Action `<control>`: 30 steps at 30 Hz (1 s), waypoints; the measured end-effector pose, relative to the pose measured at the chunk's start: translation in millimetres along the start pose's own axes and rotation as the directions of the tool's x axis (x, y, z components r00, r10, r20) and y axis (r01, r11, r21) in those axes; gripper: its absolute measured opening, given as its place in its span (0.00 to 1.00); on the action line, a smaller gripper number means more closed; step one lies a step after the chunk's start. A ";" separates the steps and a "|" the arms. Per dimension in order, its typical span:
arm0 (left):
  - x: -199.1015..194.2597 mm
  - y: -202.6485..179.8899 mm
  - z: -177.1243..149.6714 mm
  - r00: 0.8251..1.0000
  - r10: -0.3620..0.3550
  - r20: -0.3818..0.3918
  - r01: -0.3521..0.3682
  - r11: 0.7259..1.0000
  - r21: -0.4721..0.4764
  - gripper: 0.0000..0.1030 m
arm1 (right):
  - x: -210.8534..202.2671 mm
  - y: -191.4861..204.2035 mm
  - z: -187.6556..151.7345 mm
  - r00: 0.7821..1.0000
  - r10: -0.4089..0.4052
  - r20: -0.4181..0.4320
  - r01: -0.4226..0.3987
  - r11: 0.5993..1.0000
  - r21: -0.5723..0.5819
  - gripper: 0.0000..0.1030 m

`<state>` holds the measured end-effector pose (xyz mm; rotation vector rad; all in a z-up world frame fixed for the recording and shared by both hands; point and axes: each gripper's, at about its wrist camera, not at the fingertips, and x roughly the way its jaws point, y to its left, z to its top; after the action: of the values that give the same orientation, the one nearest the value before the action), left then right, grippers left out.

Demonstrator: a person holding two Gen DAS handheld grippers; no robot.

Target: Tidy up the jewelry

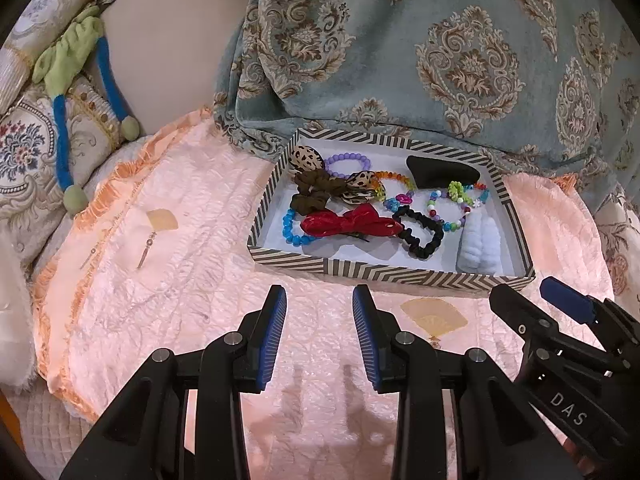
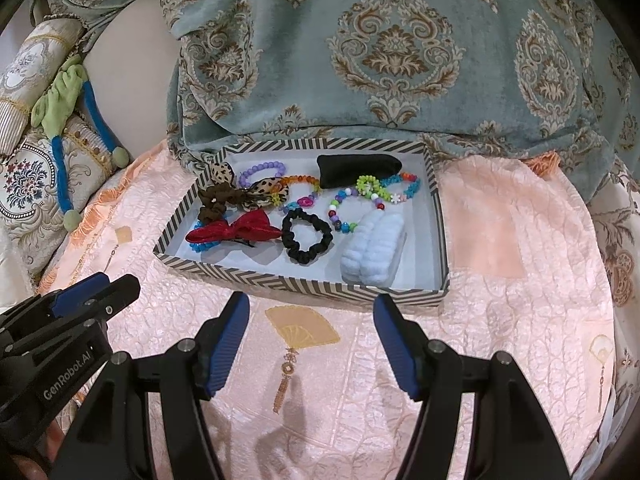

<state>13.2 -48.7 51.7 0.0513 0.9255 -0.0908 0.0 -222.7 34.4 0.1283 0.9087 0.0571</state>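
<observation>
A shallow striped box (image 1: 400, 276) (image 2: 304, 286) lies on a pink quilt. In it are a red bow (image 1: 352, 222) (image 2: 236, 228), a black scrunchie (image 1: 422, 232) (image 2: 306, 238), a white fluffy scrunchie (image 1: 480, 246) (image 2: 372, 256), a brown scrunchie (image 1: 316, 192), a leopard bow, a black pouch (image 2: 358, 170) and several bead bracelets (image 2: 264, 170). My left gripper (image 1: 320, 336) is open and empty, just in front of the box. My right gripper (image 2: 310, 340) is open and empty, also in front of the box; it shows in the left wrist view (image 1: 532, 300).
A teal patterned blanket (image 2: 400, 60) hangs behind the box. Embroidered cushions (image 1: 28, 152) and a green-and-blue plush toy (image 1: 64, 80) lie at the left. The pink quilt (image 2: 520, 240) spreads around the box, with a fringed edge at the left.
</observation>
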 end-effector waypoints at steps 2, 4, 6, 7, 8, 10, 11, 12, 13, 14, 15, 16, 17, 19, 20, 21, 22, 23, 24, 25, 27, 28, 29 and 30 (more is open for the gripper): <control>0.5 -0.4 -0.7 1.000 0.003 -0.002 -0.003 1.000 0.003 0.17 | 0.8 0.1 -0.5 1.000 0.002 -0.002 -0.002 1.000 0.001 0.65; 0.9 -0.4 -0.9 1.000 0.006 -0.002 -0.006 1.000 0.004 0.17 | 1.4 -0.5 -0.7 1.000 0.004 -0.003 -0.004 1.000 0.002 0.65; 1.1 -0.6 -0.9 1.000 0.008 -0.004 -0.008 1.000 0.004 0.17 | 1.3 -0.5 -0.8 1.000 0.005 -0.002 -0.005 1.000 0.002 0.65; 1.4 -0.4 -0.5 1.000 0.008 -0.005 -0.008 1.000 0.004 0.17 | 1.0 -0.3 -0.8 1.000 0.006 0.000 -0.006 1.000 0.001 0.65; 1.3 -0.5 -0.3 1.000 0.009 -0.005 -0.009 1.000 0.004 0.17 | 0.6 -0.4 -0.7 1.000 0.005 0.001 -0.005 1.000 0.001 0.65; 0.7 -0.2 0.3 1.000 0.008 -0.002 -0.008 1.000 0.004 0.17 | -0.6 -0.3 -0.1 1.000 0.005 0.006 -0.005 1.000 0.003 0.65; 0.1 -0.4 0.4 1.000 0.008 0.000 -0.008 1.000 0.004 0.17 | -1.3 -0.2 0.2 1.000 0.007 0.008 -0.007 1.000 0.004 0.65; -1.0 -0.5 0.7 1.000 0.008 0.003 -0.008 1.000 0.005 0.17 | -2.2 0.0 0.5 1.000 0.007 0.010 -0.007 1.000 0.005 0.65; -2.0 -0.7 1.2 1.000 0.007 0.006 -0.007 1.000 0.005 0.17 | -3.3 0.3 0.6 1.000 0.007 0.012 -0.007 1.000 0.005 0.66; -3.1 -0.9 1.5 1.000 0.008 0.009 -0.008 1.000 0.005 0.17 | -4.1 0.7 0.9 1.000 0.008 0.014 -0.008 1.000 0.003 0.65; -3.7 -0.7 2.2 1.000 0.008 0.011 -0.008 1.000 0.005 0.17 | -5.0 1.0 1.2 1.000 0.009 0.016 -0.009 1.000 0.003 0.65; -4.7 -1.0 2.5 1.000 0.008 0.014 -0.008 1.000 0.006 0.17 | -6.5 1.5 1.2 1.000 0.010 0.019 -0.010 1.000 0.002 0.65; -5.7 -1.2 2.9 1.000 0.008 0.016 -0.008 1.000 0.007 0.17 | -7.2 1.5 1.2 1.000 0.010 0.021 -0.011 1.000 0.003 0.66; -8.1 -1.8 3.8 1.000 0.007 0.021 -0.007 1.000 0.008 0.17 | -9.7 1.7 2.0 1.000 0.014 0.027 -0.014 1.000 0.003 0.65; -9.5 -1.9 4.6 1.000 0.005 0.024 -0.005 1.000 0.007 0.17 | -10.9 1.9 2.3 0.999 0.015 0.029 -0.015 1.000 0.003 0.65; -10.3 -1.9 5.6 1.000 0.004 0.025 -0.004 1.000 0.006 0.17 | -12.2 2.2 2.7 0.999 0.016 0.032 -0.016 1.000 0.002 0.66; -12.1 -1.6 6.7 1.000 0.002 0.029 -0.002 1.000 0.004 0.17 | -13.9 2.7 3.5 0.999 0.017 0.036 -0.017 1.000 0.002 0.66; -13.9 -1.3 7.7 0.999 -0.001 0.034 0.001 1.000 0.001 0.17 | -15.4 3.0 3.8 0.999 0.018 0.040 -0.018 1.000 0.001 0.66; -16.6 -1.2 9.1 0.999 -0.003 0.042 0.004 1.000 -0.002 0.17 | -16.8 3.2 4.4 0.999 0.018 0.044 -0.018 1.000 0.000 0.66; -18.6 -1.0 10.0 0.999 -0.004 0.048 0.004 1.000 -0.003 0.17 | -18.4 3.4 4.7 0.999 0.019 0.048 -0.019 1.000 -0.001 0.66; -22.1 -0.8 11.9 0.998 -0.004 0.057 0.004 1.000 -0.003 0.17 | -21.0 3.2 5.9 0.998 0.023 0.055 -0.023 1.000 0.001 0.66; -23.7 -0.7 12.9 0.998 -0.004 0.062 0.004 1.000 -0.003 0.17 | -21.8 2.9 6.4 0.998 0.024 0.057 -0.025 1.000 0.003 0.66; -25.5 -0.9 13.8 0.998 -0.003 0.067 0.003 1.000 -0.002 0.17 | -22.5 2.6 7.0 0.998 0.026 0.059 -0.026 1.000 0.004 0.66; -27.3 -1.2 14.7 0.997 -0.002 0.074 0.002 1.000 0.000 0.17 | -23.0 2.2 7.5 0.998 0.026 0.060 -0.027 1.000 0.006 0.66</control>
<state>8.4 -49.5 82.3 0.0467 0.8519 -0.0941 -8.2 -223.6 57.2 0.1473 0.8475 0.0745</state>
